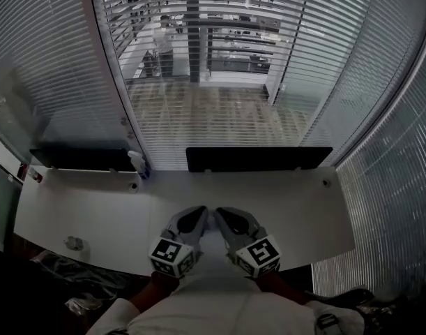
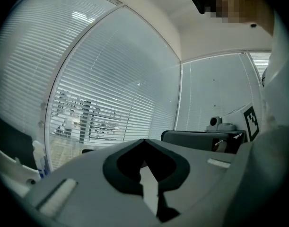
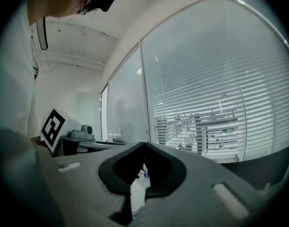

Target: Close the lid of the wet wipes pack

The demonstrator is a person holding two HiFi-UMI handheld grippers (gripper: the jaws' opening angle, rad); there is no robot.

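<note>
No wet wipes pack shows in any view. In the head view both grippers are held close to the person's body over the near edge of the white desk (image 1: 289,208), pointing away with their tips almost side by side. The left gripper (image 1: 201,213) has its jaws shut, with nothing between them. The right gripper (image 1: 222,213) is shut and empty too. In the left gripper view the left gripper (image 2: 144,141) points level at the window blinds. In the right gripper view the right gripper (image 3: 144,144) does the same, and each view catches the other gripper's marker cube (image 3: 53,126) at its edge.
Two low black screens (image 1: 258,158) (image 1: 80,155) stand along the desk's far edge, with glass and slatted blinds (image 1: 219,61) behind. A white spray bottle (image 1: 137,162) stands between the screens. A small grey object (image 1: 73,243) lies at the desk's near left edge.
</note>
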